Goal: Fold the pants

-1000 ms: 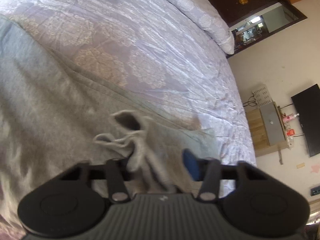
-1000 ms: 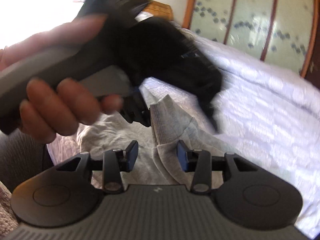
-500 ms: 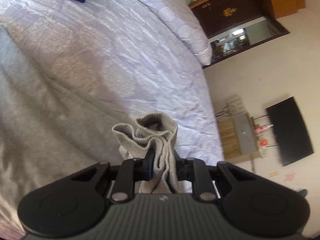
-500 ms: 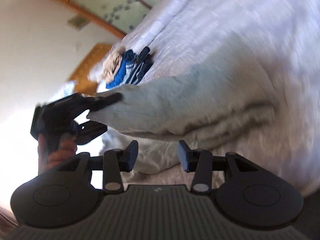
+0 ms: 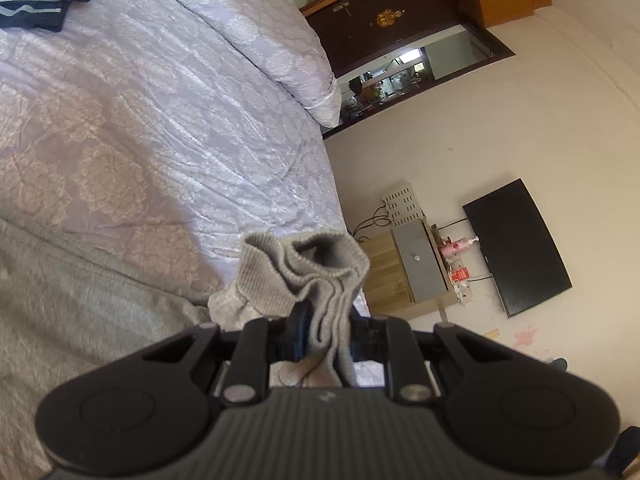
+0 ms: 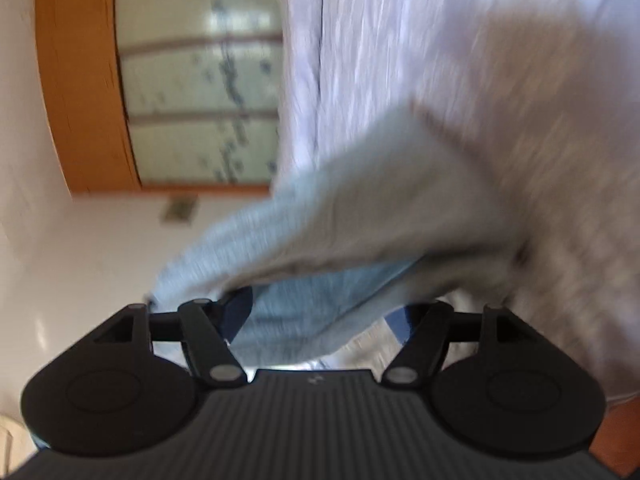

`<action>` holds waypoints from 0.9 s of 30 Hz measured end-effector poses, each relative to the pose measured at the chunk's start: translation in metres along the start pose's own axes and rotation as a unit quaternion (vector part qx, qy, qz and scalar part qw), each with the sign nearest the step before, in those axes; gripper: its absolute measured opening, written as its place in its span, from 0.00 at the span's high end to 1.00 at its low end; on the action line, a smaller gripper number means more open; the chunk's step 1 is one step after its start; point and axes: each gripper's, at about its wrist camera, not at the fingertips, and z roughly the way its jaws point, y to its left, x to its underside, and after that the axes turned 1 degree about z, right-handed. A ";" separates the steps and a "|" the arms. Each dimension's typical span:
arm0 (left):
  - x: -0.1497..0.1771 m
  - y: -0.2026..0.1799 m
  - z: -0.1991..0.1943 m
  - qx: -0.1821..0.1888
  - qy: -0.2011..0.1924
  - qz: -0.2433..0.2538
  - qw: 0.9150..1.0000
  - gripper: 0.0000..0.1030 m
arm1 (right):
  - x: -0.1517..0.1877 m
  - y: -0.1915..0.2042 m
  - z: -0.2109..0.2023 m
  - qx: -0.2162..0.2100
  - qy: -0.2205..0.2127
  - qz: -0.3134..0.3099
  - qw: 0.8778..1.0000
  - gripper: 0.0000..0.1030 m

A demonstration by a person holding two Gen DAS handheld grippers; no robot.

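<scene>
The grey pants (image 5: 72, 320) lie spread on the bed, over the lilac patterned bedspread (image 5: 160, 128), and one end of them is lifted off the bed. This end is the ribbed cuffs (image 5: 304, 268), bunched together and standing up from the left gripper (image 5: 326, 332), whose jaws are closed tight on the fabric just under the ribbing. In the left wrist view the rest of the cloth runs from the gripper down to the left and lies flat along the lower left of the picture. In the right wrist view, which is blurred, a fold of the same grey cloth (image 6: 360, 208) hangs across the middle of the picture and passes between the fingers of the right gripper (image 6: 322, 324). These jaws are opening and stand wide apart; the pads do not press on the cloth. Further out on the bed there is a dark blue striped garment (image 5: 36, 0) at the far corner and a folded lilac duvet (image 5: 256, 28) along the edge. Beside the bed stand a small wooden cabinet (image 5: 392, 276) and a black screen (image 5: 516, 244) against the pale wall. A dark wooden door (image 5: 384, 20) is behind them.
</scene>
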 end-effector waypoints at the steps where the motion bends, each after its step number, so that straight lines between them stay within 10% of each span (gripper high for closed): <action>1: 0.001 0.002 0.002 -0.002 0.004 0.000 1.000 0.84 | -0.003 -0.002 -0.011 -0.004 -0.022 0.008 1.000 0.30; 6: 0.012 0.022 0.019 -0.032 0.034 -0.020 0.999 0.84 | -0.013 -0.007 -0.033 0.022 -0.090 0.031 0.995 0.39; 18: 0.041 0.087 0.022 -0.155 0.071 -0.017 0.985 0.84 | -0.018 -0.025 -0.039 0.091 -0.089 0.002 0.992 0.49; 23: 0.057 0.114 0.022 -0.186 0.075 -0.017 0.979 0.83 | -0.017 -0.007 -0.038 0.154 -0.060 -0.090 0.982 0.49; 27: 0.063 0.116 0.019 -0.183 0.065 -0.005 0.981 0.82 | -0.015 0.023 -0.049 0.219 -0.063 -0.212 0.950 0.49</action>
